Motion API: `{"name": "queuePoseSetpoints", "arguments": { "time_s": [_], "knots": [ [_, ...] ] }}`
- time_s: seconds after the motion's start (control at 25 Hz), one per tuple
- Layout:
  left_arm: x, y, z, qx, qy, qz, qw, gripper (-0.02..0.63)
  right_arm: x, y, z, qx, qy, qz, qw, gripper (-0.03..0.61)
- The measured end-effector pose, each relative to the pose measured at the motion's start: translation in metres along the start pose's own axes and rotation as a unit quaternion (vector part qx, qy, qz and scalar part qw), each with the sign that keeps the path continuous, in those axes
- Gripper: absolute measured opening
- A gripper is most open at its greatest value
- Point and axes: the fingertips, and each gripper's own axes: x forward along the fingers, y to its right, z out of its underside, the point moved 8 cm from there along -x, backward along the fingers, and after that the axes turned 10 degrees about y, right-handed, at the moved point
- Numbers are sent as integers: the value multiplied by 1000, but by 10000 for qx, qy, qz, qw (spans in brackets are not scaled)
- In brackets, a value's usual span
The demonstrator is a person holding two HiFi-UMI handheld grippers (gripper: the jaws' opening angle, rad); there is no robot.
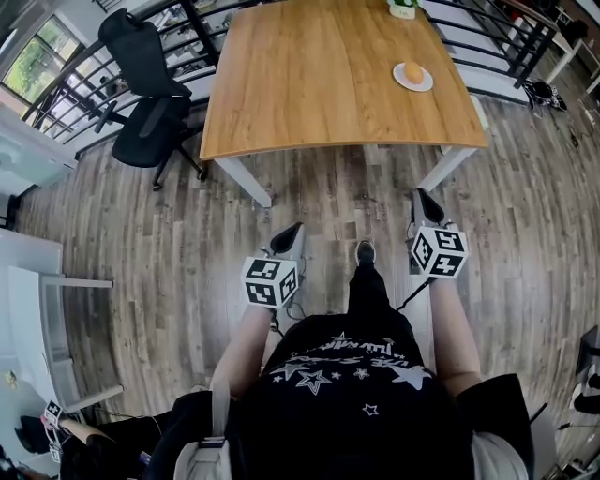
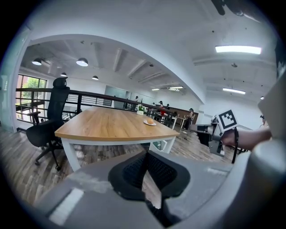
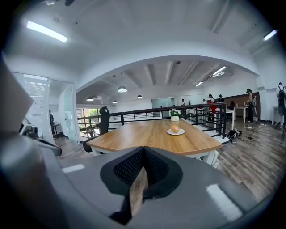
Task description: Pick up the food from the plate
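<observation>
A round orange piece of food (image 1: pixel 412 72) lies on a small white plate (image 1: pixel 424 84) near the far right corner of a wooden table (image 1: pixel 319 75). Both grippers hang over the floor on the near side of the table, well short of the plate. My left gripper (image 1: pixel 292 231) is shut and empty. My right gripper (image 1: pixel 426 199) is shut and empty too. In the left gripper view, beyond the touching pads of the left gripper (image 2: pixel 144 154), the food (image 2: pixel 150 120) shows far off. In the right gripper view the food (image 3: pixel 174 129) sits past the closed right gripper (image 3: pixel 143 150).
A small pot of flowers (image 1: pixel 403 7) stands behind the plate at the table's far edge. A black office chair (image 1: pixel 145 84) stands left of the table. A dark railing (image 1: pixel 487 37) runs behind and to the right. The person's foot (image 1: pixel 365 251) is on the wood floor.
</observation>
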Motion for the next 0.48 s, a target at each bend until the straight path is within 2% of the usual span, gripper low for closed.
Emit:
{"name": "queuePoseSetpoints", "arguments": {
  "time_s": [0.48],
  "knots": [
    [121,-33,-43,-83,-20,-230,9997,2,127,70,-22,101,-110,-3,9999,2]
  ]
}}
